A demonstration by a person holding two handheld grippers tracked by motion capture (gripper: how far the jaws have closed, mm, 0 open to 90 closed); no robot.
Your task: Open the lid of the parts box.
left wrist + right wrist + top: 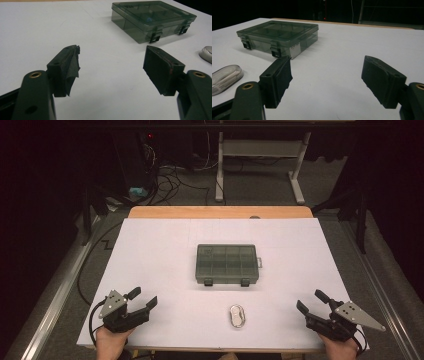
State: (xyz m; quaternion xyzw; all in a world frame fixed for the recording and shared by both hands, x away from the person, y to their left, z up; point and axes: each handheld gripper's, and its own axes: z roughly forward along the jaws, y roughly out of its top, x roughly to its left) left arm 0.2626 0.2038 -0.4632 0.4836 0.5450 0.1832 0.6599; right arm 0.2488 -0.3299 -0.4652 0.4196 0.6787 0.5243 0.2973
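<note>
White paper covers the table (165, 250), with a wooden edge showing at twelve o'clock and dark floor, cables and a desk frame beyond it.

At about seven o'clock the left gripper (141, 299) rests near the table's front edge, its jaws spread wide with only bare paper between them; in the left gripper view (111, 58) the worn pad (72, 67) on one jaw looks frayed, which may cost some grip.

At the centre, slightly toward twelve, sits the compartment box (227, 264), a smoky translucent plastic case with its lid closed and two dark latches (207, 282) on the side facing the person. It looks light, rigid and smooth, so it would likely slide on the paper if pushed from one side. A hold across the short sides would steady it, while the latch tabs are the place to pry.

At six o'clock, well apart from the box, lies a small clear oval case (238, 316), glossy and rounded; it probably slips easily and is best pinched across its narrow width.

At five o'clock the right gripper (312, 301) waits, jaws likewise wide apart and holding nothing, pointing toward the box (279, 37).
</note>
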